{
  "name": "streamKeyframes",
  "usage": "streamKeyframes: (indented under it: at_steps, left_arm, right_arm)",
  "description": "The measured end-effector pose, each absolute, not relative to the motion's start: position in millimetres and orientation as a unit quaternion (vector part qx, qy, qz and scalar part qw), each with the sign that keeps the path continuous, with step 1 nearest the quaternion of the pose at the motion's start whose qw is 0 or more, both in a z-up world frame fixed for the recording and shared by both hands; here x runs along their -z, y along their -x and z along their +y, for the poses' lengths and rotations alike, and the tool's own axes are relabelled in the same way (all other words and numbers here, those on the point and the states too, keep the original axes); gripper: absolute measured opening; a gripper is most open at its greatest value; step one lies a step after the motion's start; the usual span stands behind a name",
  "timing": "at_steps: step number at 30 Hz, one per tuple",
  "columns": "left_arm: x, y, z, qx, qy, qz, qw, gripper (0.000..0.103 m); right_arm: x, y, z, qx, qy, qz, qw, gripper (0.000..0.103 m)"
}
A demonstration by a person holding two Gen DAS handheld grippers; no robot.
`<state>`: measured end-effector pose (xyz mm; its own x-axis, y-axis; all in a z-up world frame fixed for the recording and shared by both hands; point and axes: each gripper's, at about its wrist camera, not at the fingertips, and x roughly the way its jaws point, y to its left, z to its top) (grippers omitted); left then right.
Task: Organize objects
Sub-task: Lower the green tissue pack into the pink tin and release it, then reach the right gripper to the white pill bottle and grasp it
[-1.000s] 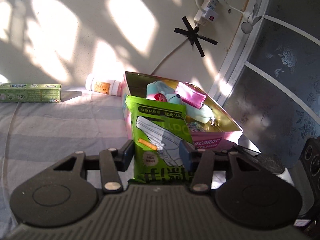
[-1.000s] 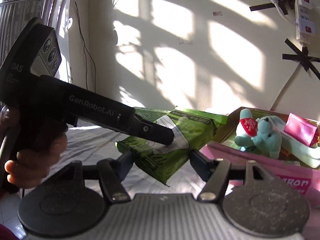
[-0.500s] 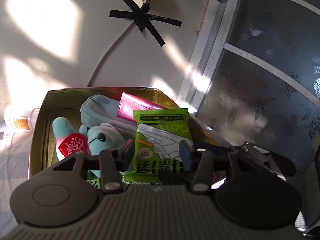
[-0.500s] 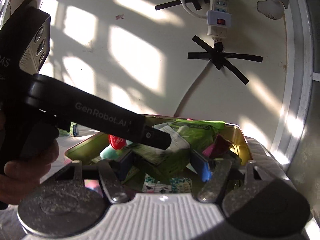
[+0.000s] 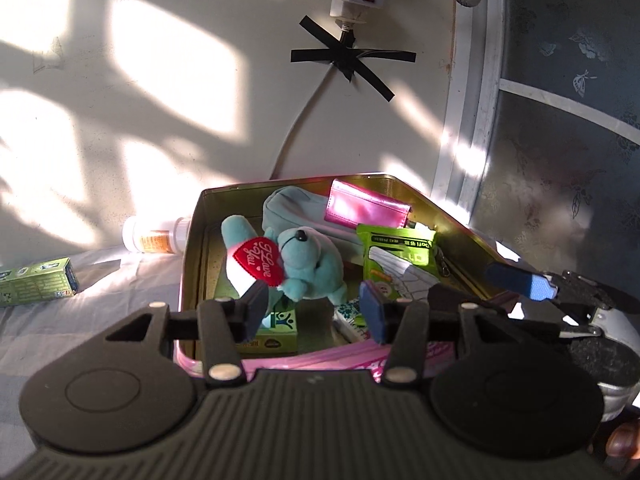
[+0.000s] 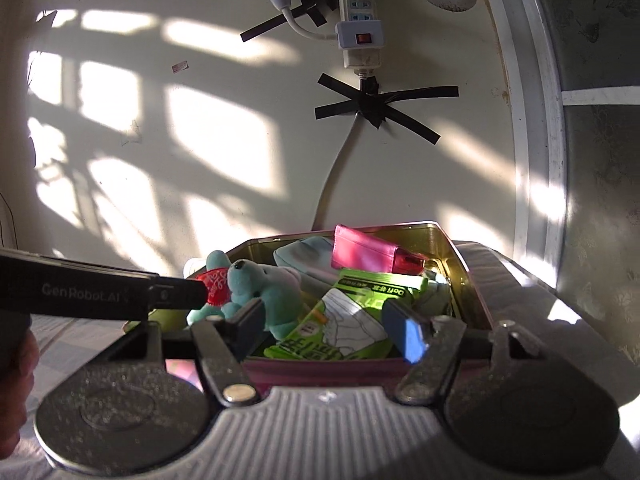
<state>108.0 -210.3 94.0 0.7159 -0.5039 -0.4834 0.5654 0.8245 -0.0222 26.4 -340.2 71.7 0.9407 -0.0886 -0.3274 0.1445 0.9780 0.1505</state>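
The green packet [image 5: 396, 256] lies tilted inside the pink tin [image 5: 192, 280], against a pink wallet [image 5: 366, 208] and beside a teal plush with a red heart [image 5: 308, 264]. My left gripper [image 5: 314, 310] hovers at the tin's near edge; its jaws are opening with nothing pressed between them, and the packet sits just past its right finger. My right gripper [image 6: 326, 330] is over the tin's near wall [image 6: 360, 372]. Its jaws are opening too, with the packet [image 6: 344, 316] lying loose beyond and between the fingers. One right finger [image 5: 528, 286] shows at the right of the left wrist view.
A pale blue pouch [image 5: 292, 204] and a small green box [image 5: 276, 328] also fill the tin. A white bottle [image 5: 154, 236] lies on the bed behind its left corner, and a green carton [image 5: 36, 284] farther left. The wall with a taped power strip [image 6: 360, 40] stands close behind.
My left gripper carried the green packet from in front of the tin to over it and let go. The packet now rests in the tin, and both grippers' jaws stand a little wider.
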Motion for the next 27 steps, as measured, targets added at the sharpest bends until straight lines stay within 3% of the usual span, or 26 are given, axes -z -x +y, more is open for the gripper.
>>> streamKeyframes:
  at_steps: [27]
  left_arm:
    - [-39.9,-110.1,-70.2,0.13,-0.066,0.267,0.953,0.056]
  right_arm:
    - [-76.5,-21.4,-228.7,0.02,-0.059,0.195,0.979,0.066]
